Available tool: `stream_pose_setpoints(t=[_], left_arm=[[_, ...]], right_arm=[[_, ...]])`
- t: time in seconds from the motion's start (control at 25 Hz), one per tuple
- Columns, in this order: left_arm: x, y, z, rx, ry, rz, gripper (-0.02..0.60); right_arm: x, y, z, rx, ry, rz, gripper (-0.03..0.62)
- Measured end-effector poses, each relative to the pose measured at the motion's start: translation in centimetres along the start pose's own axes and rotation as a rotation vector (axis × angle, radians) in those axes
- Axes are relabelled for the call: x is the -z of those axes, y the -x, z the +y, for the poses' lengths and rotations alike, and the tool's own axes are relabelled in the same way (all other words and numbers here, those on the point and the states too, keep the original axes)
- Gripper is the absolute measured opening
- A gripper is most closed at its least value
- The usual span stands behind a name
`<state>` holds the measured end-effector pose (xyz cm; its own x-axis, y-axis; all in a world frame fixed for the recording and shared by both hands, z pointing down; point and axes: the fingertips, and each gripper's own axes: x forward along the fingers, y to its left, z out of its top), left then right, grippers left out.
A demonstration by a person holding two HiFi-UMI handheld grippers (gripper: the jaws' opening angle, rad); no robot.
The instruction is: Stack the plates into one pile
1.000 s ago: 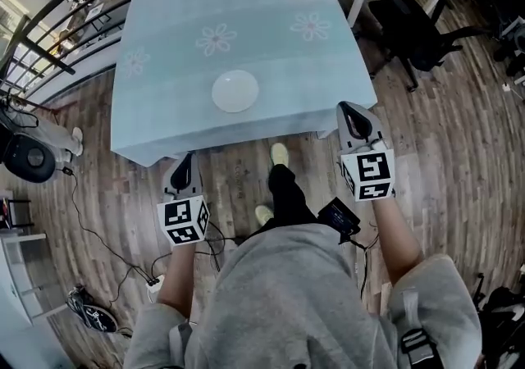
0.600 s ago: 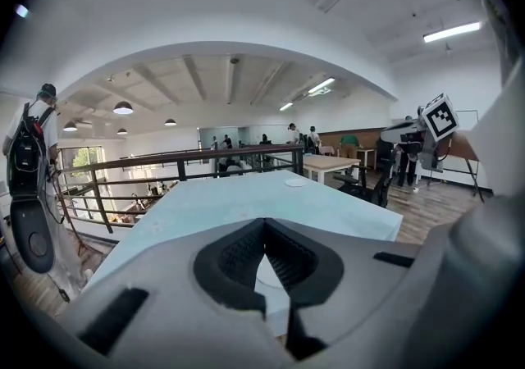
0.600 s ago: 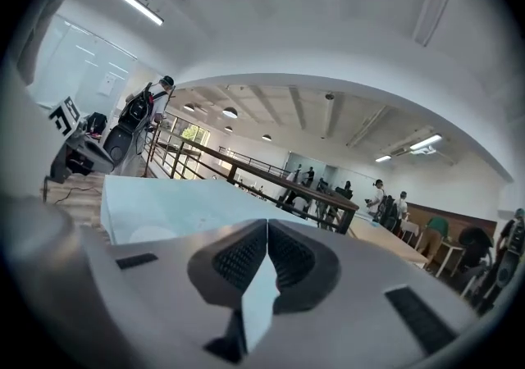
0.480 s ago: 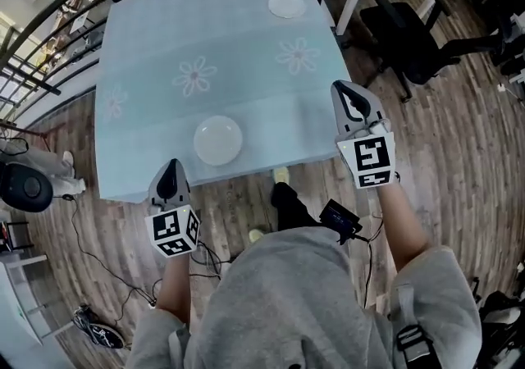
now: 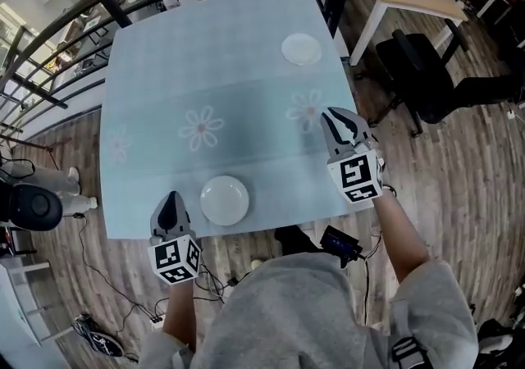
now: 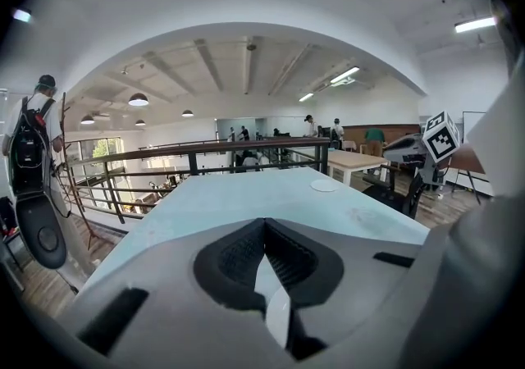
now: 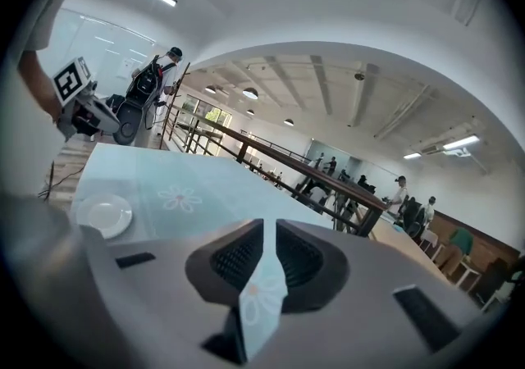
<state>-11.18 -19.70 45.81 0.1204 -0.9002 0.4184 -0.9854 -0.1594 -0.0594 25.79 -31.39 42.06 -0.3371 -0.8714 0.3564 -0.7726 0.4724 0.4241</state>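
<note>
Just to the right of the left gripper (image 5: 174, 199), close beside its tips but not touching them, lay one white plate (image 5: 225, 200) near the front edge of the table (image 5: 156, 72). A second white plate (image 5: 301, 48) sat well beyond the right gripper (image 5: 335, 117), ahead of it and slightly to its left, by the table's far right corner. That made two plates, well apart from each other and not stacked. Both were empty. The pale blue cloth on the table carried three daisy prints (image 5: 201, 128); one of them lay directly under the right gripper's tips.

Seen along its own jaws, the left gripper (image 6: 264, 228) had them pressed together at the tips with nothing between. The right gripper (image 7: 269, 226) showed its jaws a narrow slit apart, only cloth visible through the gap, and it held nothing. From there the near plate (image 7: 102, 216) lay off to its left.
</note>
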Motion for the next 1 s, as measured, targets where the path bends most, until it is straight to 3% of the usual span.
stream_pose_setpoints(t=[0.28, 0.36, 0.48, 0.76, 1.0], left_arm=[[-1.2, -2.0, 1.4, -0.073, 0.015, 0.031, 0.019], [-1.2, -2.5, 1.7, -0.095, 0.017, 0.043, 0.02], [-0.6, -3.3, 2.4, -0.127, 0.019, 0.076, 0.018], [1.9, -4.4, 3.4, -0.179, 0.008, 0.182, 0.018], [3.2, -5.2, 2.9, -0.193, 0.019, 0.234, 0.02]], right_arm=[[2.1, -8.7, -3.3, -0.053, -0.015, 0.044, 0.036], [3.3, -11.7, -4.1, -0.066, -0.008, 0.073, 0.074], [5.0, -16.3, -4.9, -0.076, 0.038, 0.104, 0.109], [10.0, -26.4, -4.5, -0.138, 0.173, 0.207, 0.109], [13.1, -30.5, -4.7, -0.177, 0.226, 0.274, 0.11]])
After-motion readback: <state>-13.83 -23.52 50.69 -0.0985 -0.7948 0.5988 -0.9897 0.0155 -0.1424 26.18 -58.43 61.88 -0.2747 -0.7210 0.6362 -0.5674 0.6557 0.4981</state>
